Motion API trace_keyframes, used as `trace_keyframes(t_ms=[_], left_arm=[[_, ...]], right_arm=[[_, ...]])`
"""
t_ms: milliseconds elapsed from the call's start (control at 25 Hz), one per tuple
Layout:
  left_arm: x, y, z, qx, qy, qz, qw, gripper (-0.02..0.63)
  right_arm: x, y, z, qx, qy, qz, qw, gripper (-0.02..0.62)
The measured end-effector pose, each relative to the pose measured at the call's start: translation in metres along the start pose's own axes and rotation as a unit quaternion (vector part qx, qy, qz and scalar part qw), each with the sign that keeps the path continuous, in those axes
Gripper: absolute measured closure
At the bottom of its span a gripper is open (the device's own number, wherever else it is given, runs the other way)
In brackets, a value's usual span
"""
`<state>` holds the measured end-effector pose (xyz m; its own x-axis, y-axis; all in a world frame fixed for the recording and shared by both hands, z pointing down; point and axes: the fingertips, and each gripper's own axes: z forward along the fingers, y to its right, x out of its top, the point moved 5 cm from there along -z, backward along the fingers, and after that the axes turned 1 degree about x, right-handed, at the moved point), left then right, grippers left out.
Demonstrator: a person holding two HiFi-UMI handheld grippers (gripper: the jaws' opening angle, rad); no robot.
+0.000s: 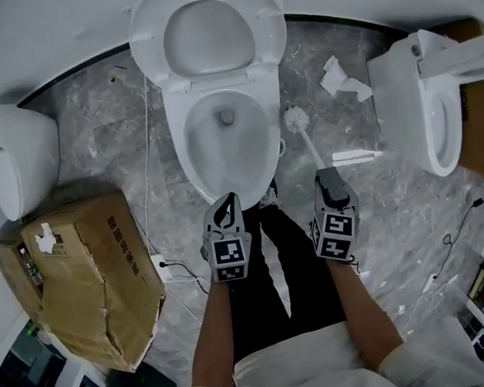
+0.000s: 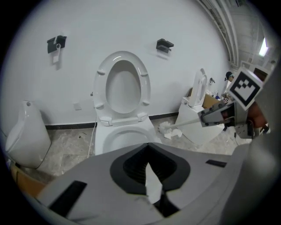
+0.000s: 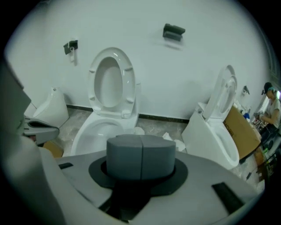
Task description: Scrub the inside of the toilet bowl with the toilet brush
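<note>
A grey marbled floor (image 1: pixel 107 148) fills a washroom seen from above. At its centre stands a white toilet (image 1: pixel 178 147), its seat and lid (image 1: pixel 144 38) tipped up against the wall, so the bowl lies open. A second toilet (image 1: pixel 400 86) stands well apart on the right. A rounded white ceramic fixture (image 1: pixel 20 158) stands on the left, with a crushed cardboard box (image 1: pixel 82 274) in front of it. The person's dark-trousered legs (image 1: pixel 253 295) stand just in front of the bowl.

The right gripper (image 1: pixel 327 174) hangs right of the bowl's front, its fingers pinching the handle end of the toilet brush (image 1: pixel 311 146). The brush is outside the bowl, in the air beside the toilet's right flank. Its long axis runs away from the person toward the wall, sloping down to the bristle head (image 1: pixel 295 119). The rim stands between that head and the bowl's inside.

The left gripper (image 1: pixel 227 199) hovers over the rim's front edge, its fingers meeting at their tips. A pale sliver shows between them lower down, perhaps only the toilet behind. Crumpled paper (image 1: pixel 339 78) lies beyond the brush, and a thin white cable (image 1: pixel 147 178) trails along the toilet's left.
</note>
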<state>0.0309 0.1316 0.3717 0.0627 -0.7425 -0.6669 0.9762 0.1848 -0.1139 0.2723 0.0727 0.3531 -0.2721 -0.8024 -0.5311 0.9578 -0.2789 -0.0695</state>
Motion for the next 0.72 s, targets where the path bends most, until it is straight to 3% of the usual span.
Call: trace_keyframes(t_ms=[160, 280, 480, 720], left_arm=[[-0.004, -0.013, 0.013, 0.003, 0.004, 0.000, 1.0000, 0.577], [-0.011, -0.024, 0.028, 0.011, 0.000, -0.008, 0.9999, 0.577], [-0.019, -0.028, 0.053, -0.006, -0.012, 0.005, 0.9999, 0.577], [-0.021, -0.034, 0.063, -0.025, -0.024, 0.028, 0.9990, 0.577]], right_arm=[[0.013, -0.032, -0.004, 0.085, 0.064, -0.054, 0.993, 0.423], [0.003, -0.060, 0.017, 0.143, 0.049, -0.127, 0.980, 0.425], [-0.020, -0.078, 0.054, 0.151, -0.030, -0.224, 0.962, 0.425], [-0.027, -0.079, 0.065, 0.140, -0.079, -0.282, 0.946, 0.425]])
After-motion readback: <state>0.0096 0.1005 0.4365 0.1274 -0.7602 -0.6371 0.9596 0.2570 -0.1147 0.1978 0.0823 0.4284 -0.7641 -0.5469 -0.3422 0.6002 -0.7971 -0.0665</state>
